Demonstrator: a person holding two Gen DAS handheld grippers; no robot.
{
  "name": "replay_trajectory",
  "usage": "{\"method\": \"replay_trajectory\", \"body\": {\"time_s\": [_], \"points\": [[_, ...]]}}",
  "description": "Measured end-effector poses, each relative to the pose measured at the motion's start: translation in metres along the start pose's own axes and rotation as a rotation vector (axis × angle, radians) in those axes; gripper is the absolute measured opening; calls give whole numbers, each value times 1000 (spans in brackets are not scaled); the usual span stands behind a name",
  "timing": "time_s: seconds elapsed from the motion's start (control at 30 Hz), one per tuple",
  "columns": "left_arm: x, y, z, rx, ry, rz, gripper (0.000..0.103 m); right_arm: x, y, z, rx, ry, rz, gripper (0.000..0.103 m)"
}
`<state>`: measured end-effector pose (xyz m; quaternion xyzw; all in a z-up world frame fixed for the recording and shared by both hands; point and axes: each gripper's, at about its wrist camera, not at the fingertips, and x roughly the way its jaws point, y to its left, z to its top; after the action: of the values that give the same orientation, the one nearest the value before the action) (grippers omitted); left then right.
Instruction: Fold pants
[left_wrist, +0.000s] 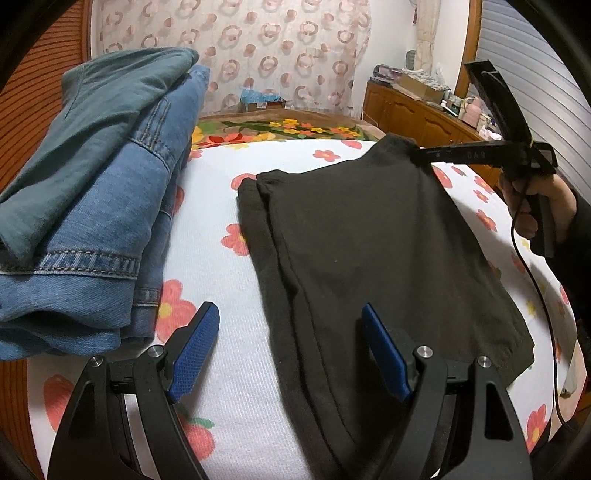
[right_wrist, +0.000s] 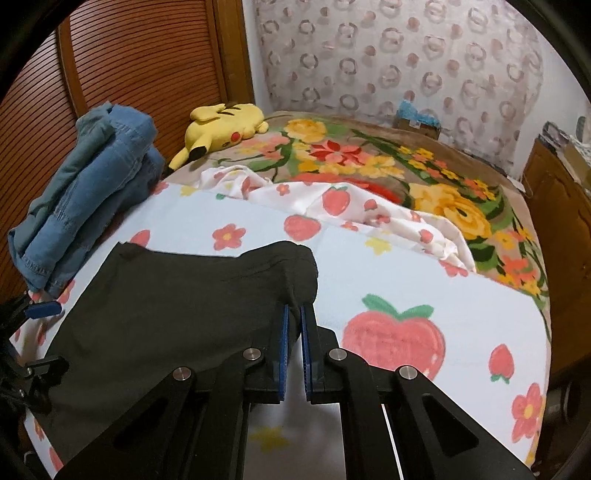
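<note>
The black pants (left_wrist: 369, 251) lie flat on the bed (left_wrist: 229, 295), beside stacked jeans (left_wrist: 92, 229). The right tool (right_wrist: 294, 314) is clamped on the pants' far corner. The left tool (left_wrist: 288, 325) hangs wide apart over their near edge, gripping nothing.

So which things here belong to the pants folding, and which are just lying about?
Job:
- black pants
- right gripper, shut on a corner of the pants
- left gripper, open over the pants' near edge

Lying about:
- stack of folded jeans
- yellow plush toy
- floral blanket
</note>
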<state>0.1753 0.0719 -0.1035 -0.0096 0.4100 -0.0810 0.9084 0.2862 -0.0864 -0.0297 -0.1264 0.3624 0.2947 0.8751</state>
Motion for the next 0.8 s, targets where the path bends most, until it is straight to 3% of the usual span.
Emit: {"method": "replay_trajectory", "body": {"time_s": [0.3, 0.8], "points": [[-14, -6, -2, 10, -25, -6, 80, -36, 12, -6, -11, -72, 0, 15], [-73, -35, -12, 48, -134, -31, 80, -182, 45, -80, -4, -341, -100, 30]]}}
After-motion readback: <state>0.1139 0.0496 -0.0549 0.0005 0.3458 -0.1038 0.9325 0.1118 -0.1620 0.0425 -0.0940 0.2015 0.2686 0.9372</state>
